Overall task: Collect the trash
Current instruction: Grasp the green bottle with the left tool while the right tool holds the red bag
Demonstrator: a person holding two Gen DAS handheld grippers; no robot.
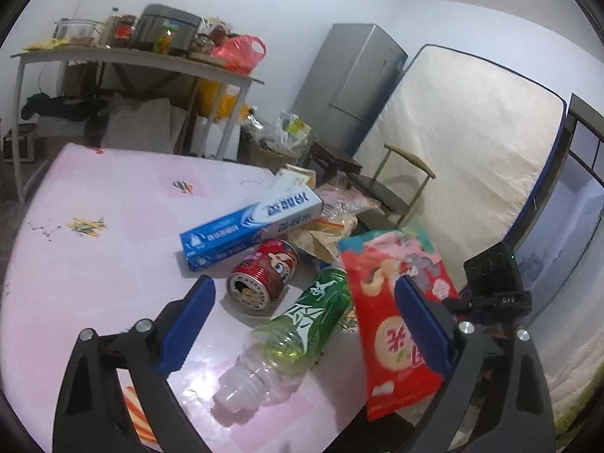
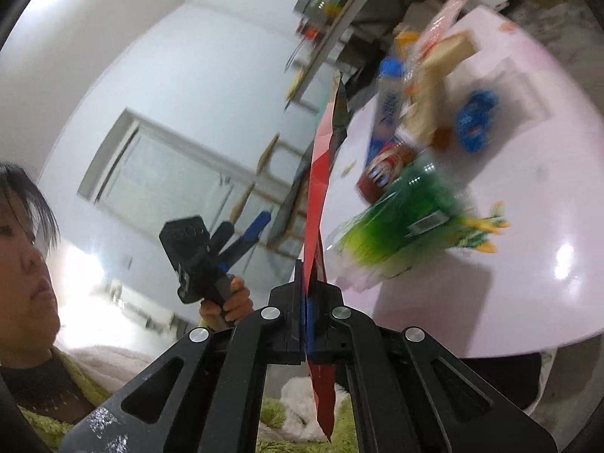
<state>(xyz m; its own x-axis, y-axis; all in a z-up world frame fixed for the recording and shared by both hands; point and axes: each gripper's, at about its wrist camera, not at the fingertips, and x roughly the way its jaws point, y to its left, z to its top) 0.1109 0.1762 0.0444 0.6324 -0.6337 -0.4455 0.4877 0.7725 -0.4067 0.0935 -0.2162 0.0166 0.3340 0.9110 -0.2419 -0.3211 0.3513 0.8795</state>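
Your left fingers [image 1: 196,317] gape wide over the bottle [image 1: 298,332] and can [image 1: 262,277] on the table [image 1: 94,264], gripping nothing. Right view: fingers [image 2: 296,313] pinch the red snack bag [image 2: 321,188] edge-on; thin hold, swing and it'll probably slip.

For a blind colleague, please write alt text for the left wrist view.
Open left gripper hovers over a pink table with trash: a green bottle, red can and blue box. At right, a red snack bag hangs upright.
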